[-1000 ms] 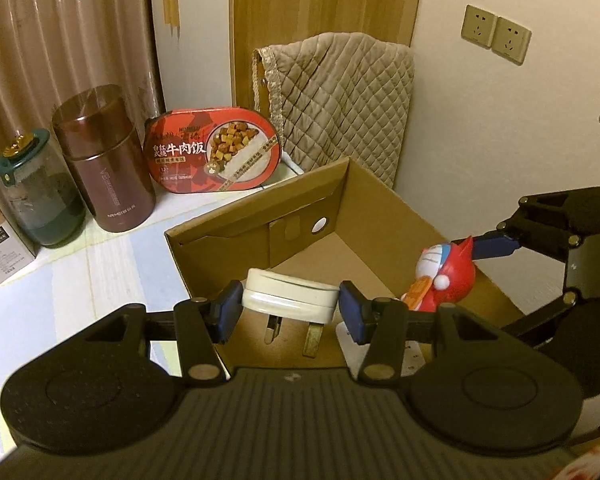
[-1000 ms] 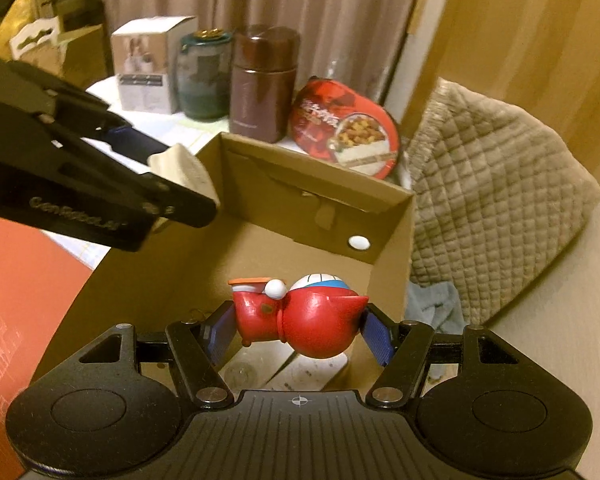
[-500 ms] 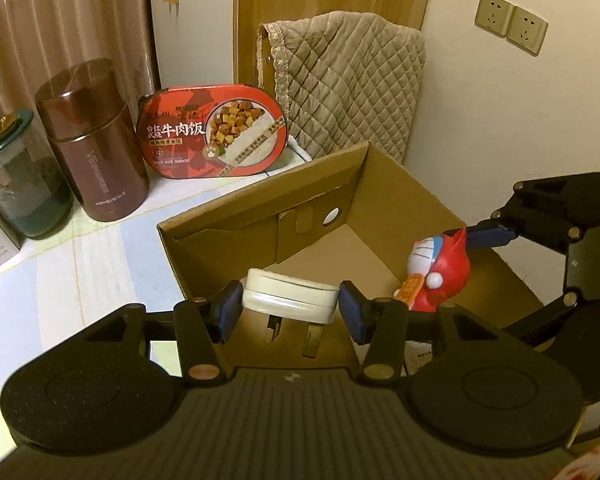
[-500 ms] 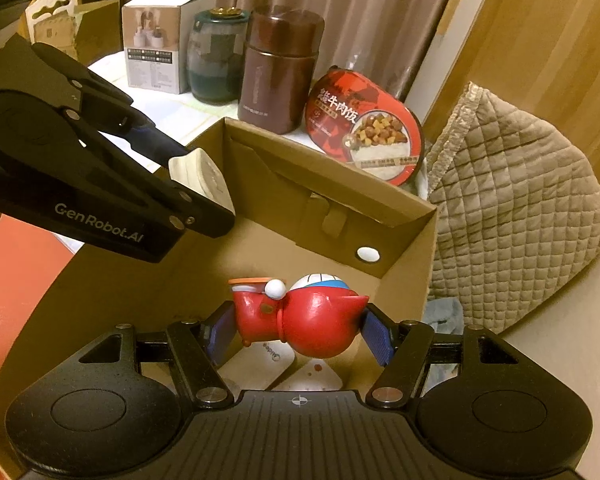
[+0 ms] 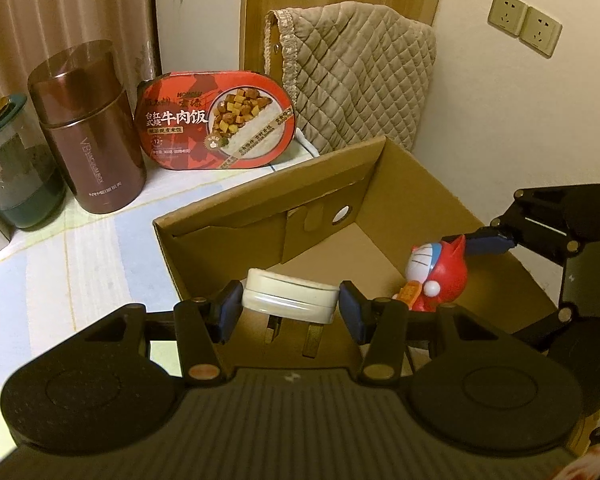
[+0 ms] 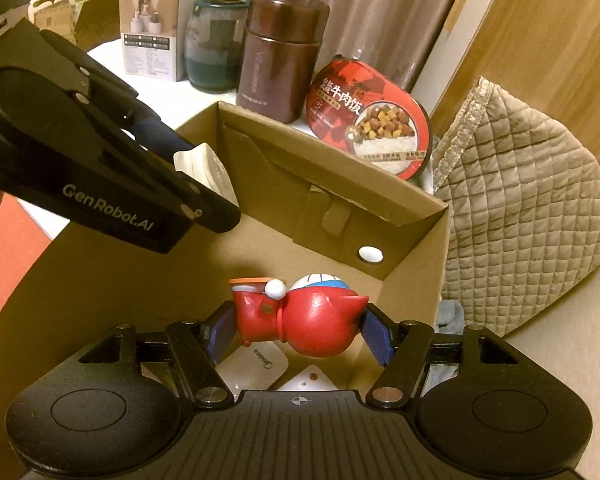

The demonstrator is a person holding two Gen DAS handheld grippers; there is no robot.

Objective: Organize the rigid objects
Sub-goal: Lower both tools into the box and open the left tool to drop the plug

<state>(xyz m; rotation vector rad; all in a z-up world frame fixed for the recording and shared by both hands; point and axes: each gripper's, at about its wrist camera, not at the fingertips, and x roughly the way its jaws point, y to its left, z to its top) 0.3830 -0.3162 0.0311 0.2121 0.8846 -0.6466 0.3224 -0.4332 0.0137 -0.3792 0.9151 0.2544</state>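
My left gripper (image 5: 290, 306) is shut on a white plug adapter (image 5: 289, 295), prongs pointing down, just over the near left corner of an open cardboard box (image 5: 268, 204). My right gripper (image 6: 298, 326) is shut on a red and white cartoon figurine (image 6: 300, 316), held on its side above the box (image 6: 404, 216) interior. In the left wrist view the figurine (image 5: 436, 276) hangs at the right inside the box, pinched by the right gripper (image 5: 452, 264). In the right wrist view the left gripper (image 6: 188, 168) with the adapter (image 6: 202, 170) reaches in from the left.
White devices (image 6: 256, 364) lie on the box floor under the figurine. Behind the box stand a brown canister (image 5: 88, 140), a green jar (image 5: 8, 168), a red meal tray (image 5: 220, 128) and a quilted cover (image 5: 352, 76). A white carton (image 6: 156, 32) sits far back. A wall is at right.
Both grippers have sunk toward the box and moved forward with their loads; the box and back items look nearer and larger. Both grips are unchanged.
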